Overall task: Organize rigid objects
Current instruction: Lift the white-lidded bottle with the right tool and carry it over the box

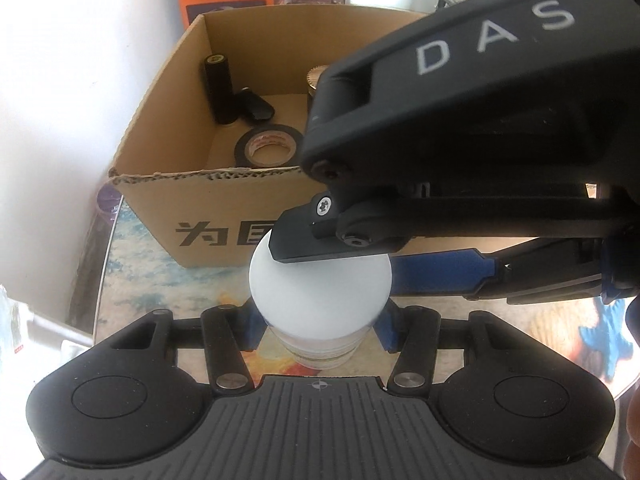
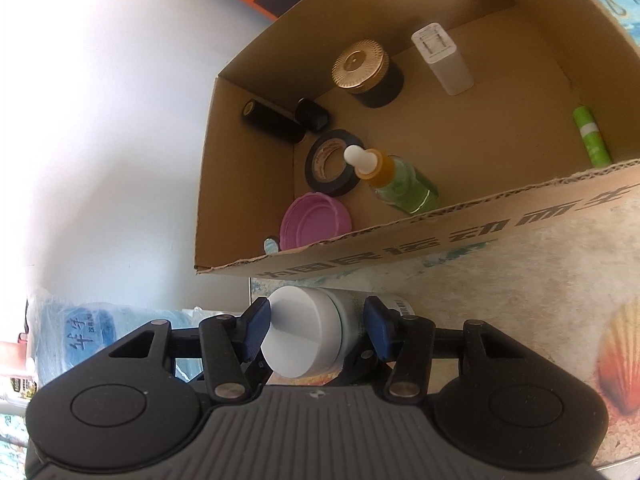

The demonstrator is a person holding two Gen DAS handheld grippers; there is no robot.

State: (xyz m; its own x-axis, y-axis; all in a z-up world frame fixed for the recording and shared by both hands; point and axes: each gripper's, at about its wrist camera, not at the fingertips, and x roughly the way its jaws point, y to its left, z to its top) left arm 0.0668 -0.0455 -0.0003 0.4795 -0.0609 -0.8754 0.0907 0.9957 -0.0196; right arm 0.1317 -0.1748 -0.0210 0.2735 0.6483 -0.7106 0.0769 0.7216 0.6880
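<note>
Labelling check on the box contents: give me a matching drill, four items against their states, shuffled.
Items:
1. black tape roll
2. green dropper bottle with white tip
3. white-lidded jar
4. black jar with ribbed gold lid

States:
A. outside the cardboard box, between blue gripper fingers
B. standing upright near the box's back wall
C. lying flat on the box floor
D. on its side, tip over the tape roll

Pairs: 1-C, 2-D, 3-A, 4-B

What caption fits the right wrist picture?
Right gripper and left gripper grasp a white-capped bottle before an open cardboard box of small items.
</note>
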